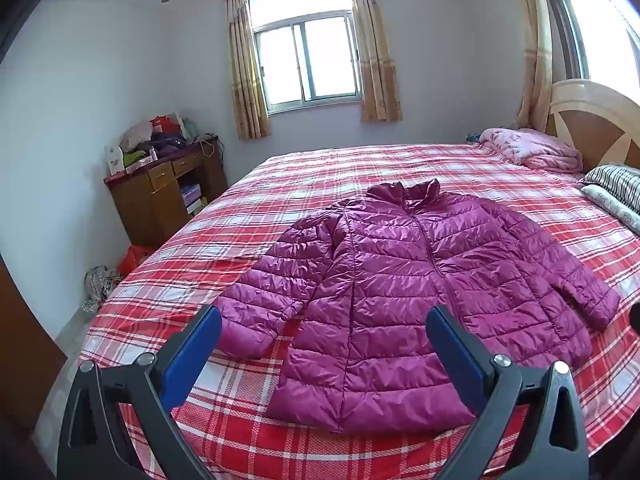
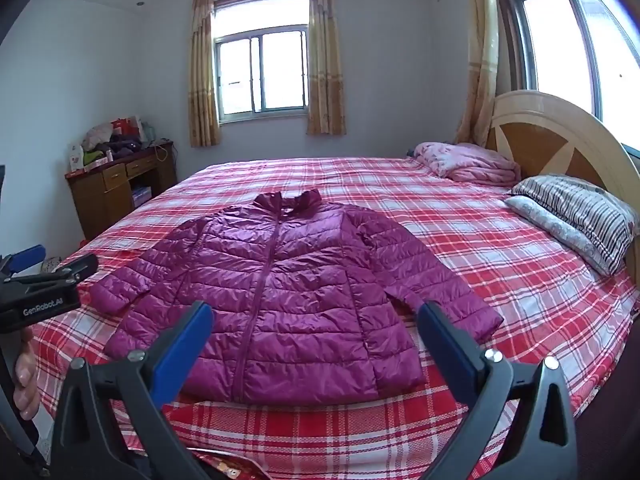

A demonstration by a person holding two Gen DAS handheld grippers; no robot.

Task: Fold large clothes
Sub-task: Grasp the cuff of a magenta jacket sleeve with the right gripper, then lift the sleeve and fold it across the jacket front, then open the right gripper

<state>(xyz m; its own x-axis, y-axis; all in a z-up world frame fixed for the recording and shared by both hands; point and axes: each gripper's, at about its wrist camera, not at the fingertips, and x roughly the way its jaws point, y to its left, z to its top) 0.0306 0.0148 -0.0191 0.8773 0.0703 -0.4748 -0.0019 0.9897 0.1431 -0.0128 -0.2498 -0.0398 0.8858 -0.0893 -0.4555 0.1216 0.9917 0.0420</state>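
Observation:
A magenta quilted puffer jacket (image 1: 404,292) lies flat, front up and zipped, on the red plaid bed (image 1: 280,184), collar away from me, both sleeves spread out. It also shows in the right wrist view (image 2: 288,296). My left gripper (image 1: 324,332) is open and empty, held above the jacket's hem near the left sleeve cuff. My right gripper (image 2: 316,328) is open and empty, above the hem near the right sleeve. The left gripper also shows at the left edge of the right wrist view (image 2: 40,280).
A folded pink quilt (image 2: 468,162) and two pillows (image 2: 576,216) lie by the wooden headboard (image 2: 560,140) on the right. A cluttered wooden desk (image 1: 168,188) stands at the far left wall. Bags (image 1: 120,268) lie on the floor beside the bed.

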